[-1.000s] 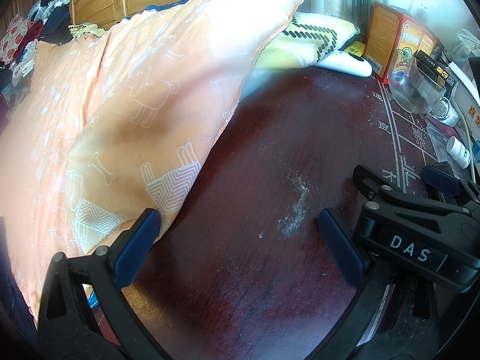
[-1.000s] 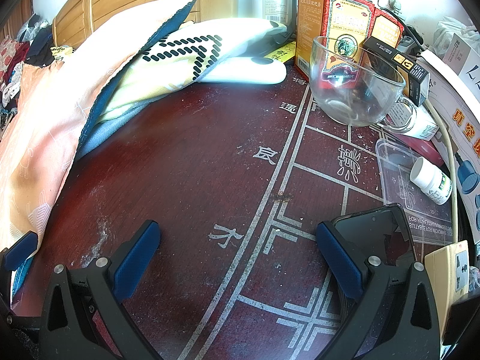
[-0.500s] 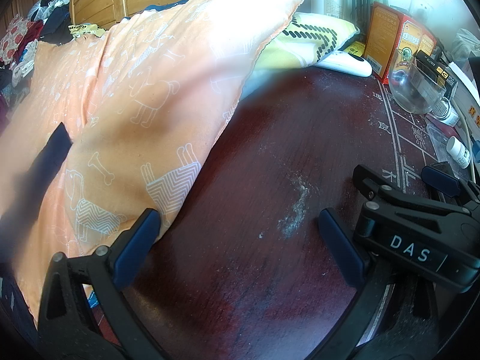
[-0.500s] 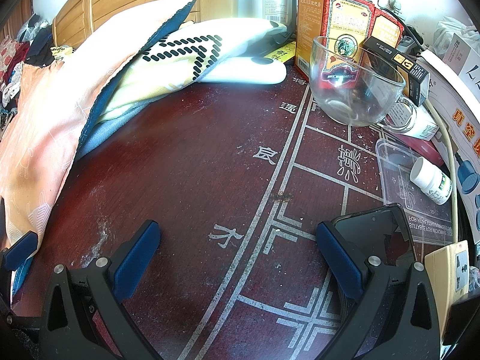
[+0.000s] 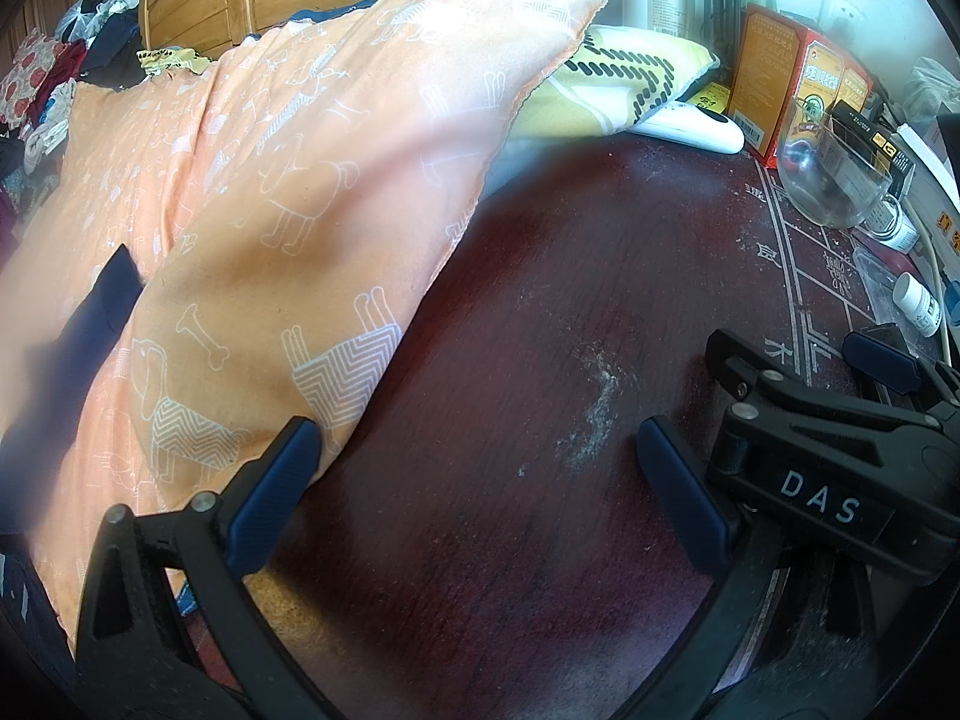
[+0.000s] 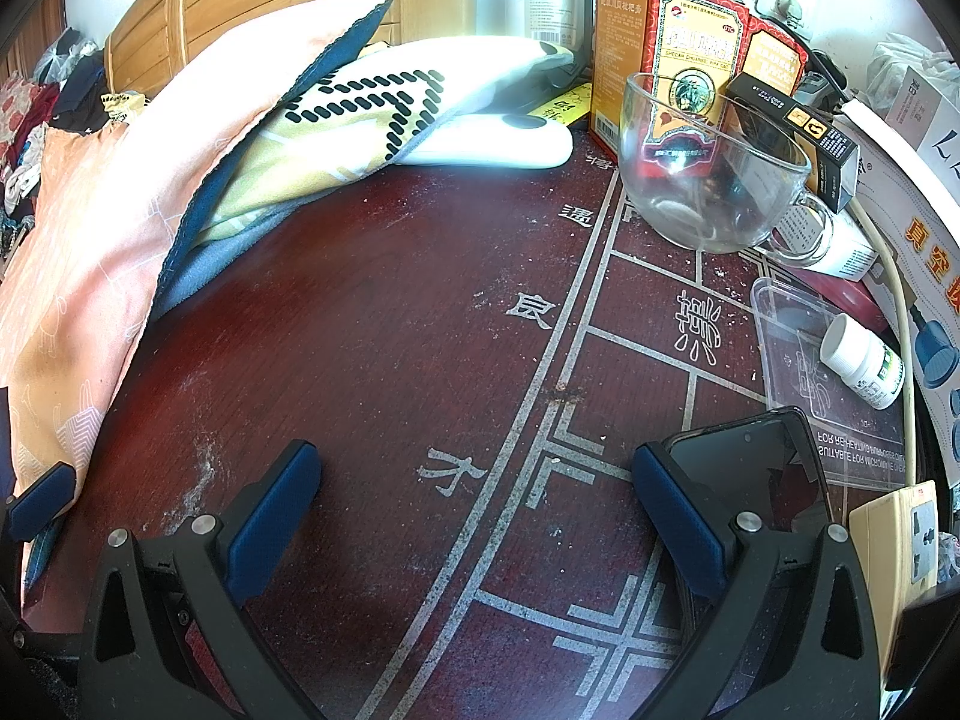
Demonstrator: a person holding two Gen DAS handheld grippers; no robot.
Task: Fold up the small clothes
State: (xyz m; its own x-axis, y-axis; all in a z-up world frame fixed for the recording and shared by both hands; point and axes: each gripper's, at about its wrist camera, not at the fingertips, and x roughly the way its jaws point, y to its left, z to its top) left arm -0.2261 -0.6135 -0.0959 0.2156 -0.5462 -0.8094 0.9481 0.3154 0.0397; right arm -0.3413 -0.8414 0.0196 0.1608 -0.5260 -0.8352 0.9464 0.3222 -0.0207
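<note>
L wrist view: left gripper (image 5: 480, 474) spread wide, nothing in it, over dark table (image 5: 540, 330); orange pillow (image 5: 288, 210) beside left finger. Blurred dark cloth (image 5: 90, 324) at left edge, cut off, maybe the clothing. R wrist view: right gripper (image 6: 474, 504) likewise agape w/ nothing between; phone (image 6: 750, 468) partly hidden behind right finger.

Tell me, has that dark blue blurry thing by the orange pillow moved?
Yes. The dark blue blurry shape came in from the left edge, climbing up-right across the orange dog-print pillow.
</note>
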